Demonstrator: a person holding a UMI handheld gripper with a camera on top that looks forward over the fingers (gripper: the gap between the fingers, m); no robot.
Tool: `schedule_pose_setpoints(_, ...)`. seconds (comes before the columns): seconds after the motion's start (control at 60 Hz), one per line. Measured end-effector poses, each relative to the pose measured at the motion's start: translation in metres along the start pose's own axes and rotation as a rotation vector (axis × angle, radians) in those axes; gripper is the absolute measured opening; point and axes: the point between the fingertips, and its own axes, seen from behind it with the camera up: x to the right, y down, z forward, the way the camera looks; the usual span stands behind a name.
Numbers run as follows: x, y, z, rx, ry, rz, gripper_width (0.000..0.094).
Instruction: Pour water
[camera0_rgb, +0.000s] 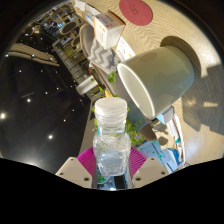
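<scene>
Clear plastic bottle (111, 135) clamped in claw (112, 172), white cap on (view looks rolled), pale cup (158, 78) just beyond neck; no water visibly flowing, pour seemingly not begun

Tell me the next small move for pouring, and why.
Probably tip the bottle a little further toward the cup. The gripper has its jaws shut on the bottle, whose cap end sits just short of the cup's open mouth. Whether the cap is off I cannot tell.

Cluttered workspace — glossy dark table (40, 110) reflecting ceiling lights, cardboard boxes (105, 25), stacked supplies beyond
</scene>
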Motion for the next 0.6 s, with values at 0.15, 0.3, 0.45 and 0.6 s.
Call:
schedule_pose_setpoints(0.15, 0.015, -0.009, -0.002, -0.020, 0.056, 0.020, 0.0397)
schedule_pose_setpoints(0.3, 0.025, -0.003, -0.014, -0.082, 0.228, -0.365, 0.0399)
schedule_pose_setpoints(0.45, -0.013, -0.036, -0.025, -0.042, 0.382, -1.057, 0.0405)
schedule_pose_setpoints(0.6, -0.067, -0.089, -0.042, 0.066, 0.466, -1.558, 0.0404)
